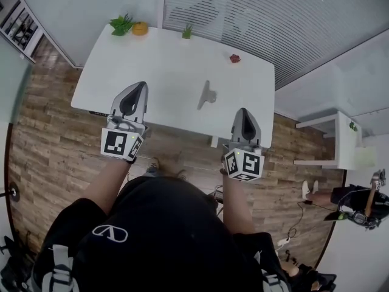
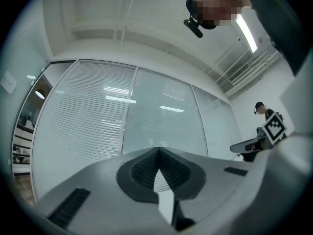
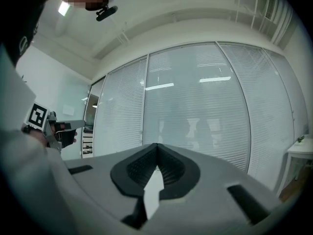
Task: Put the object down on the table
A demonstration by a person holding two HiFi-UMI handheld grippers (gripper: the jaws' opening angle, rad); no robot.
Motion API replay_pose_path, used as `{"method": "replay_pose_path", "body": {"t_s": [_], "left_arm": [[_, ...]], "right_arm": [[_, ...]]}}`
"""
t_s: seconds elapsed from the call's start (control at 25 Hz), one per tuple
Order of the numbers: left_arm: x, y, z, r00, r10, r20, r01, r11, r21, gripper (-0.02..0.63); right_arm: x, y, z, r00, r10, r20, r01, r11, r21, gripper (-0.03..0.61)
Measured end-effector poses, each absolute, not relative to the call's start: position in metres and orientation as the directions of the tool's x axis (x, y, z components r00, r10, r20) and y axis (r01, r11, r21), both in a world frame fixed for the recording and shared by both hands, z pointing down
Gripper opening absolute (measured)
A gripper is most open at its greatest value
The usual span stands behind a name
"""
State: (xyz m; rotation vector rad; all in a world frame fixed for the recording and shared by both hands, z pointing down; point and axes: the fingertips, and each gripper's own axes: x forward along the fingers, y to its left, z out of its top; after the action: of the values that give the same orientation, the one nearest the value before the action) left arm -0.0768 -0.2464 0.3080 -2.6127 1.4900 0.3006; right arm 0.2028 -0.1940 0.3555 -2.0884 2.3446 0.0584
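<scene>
In the head view a white table stands in front of me. A small grey object lies on it near the middle, and a small red object rests further back to the right. My left gripper hovers over the table's near left edge, shut and empty. My right gripper sits at the near right edge, also shut with nothing in it. Both gripper views look up at window blinds; the left gripper and the right gripper have their pads meeting at the tip, with nothing between them.
A green plant, an orange item and a small green item line the table's far edge. A white side table stands to the right, with another person beyond it. Wooden floor surrounds the table.
</scene>
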Motion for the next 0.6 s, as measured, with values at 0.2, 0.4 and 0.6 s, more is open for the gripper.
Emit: {"method": "replay_pose_path", "body": {"t_s": [0.2,0.4,0.6], "left_arm": [[-0.076,-0.245,0.307,0.495,-0.838,-0.228,-0.862,-0.506,-0.009,0.004],[-0.075,-0.247,0.307,0.497,-0.838,-0.226,-0.861,-0.508,-0.012,0.003],[-0.075,-0.248,0.308,0.499,-0.838,-0.222,-0.861,-0.509,-0.015,0.005]], "right_arm": [[0.203,-0.194,0.357,-0.114,-0.993,-0.017,-0.993,0.113,0.034,0.008],[0.201,-0.197,0.366,-0.110,-0.994,0.021,-0.993,0.111,0.045,0.006],[0.200,-0.197,0.365,-0.099,-0.995,0.015,-0.993,0.100,0.057,0.006]]}}
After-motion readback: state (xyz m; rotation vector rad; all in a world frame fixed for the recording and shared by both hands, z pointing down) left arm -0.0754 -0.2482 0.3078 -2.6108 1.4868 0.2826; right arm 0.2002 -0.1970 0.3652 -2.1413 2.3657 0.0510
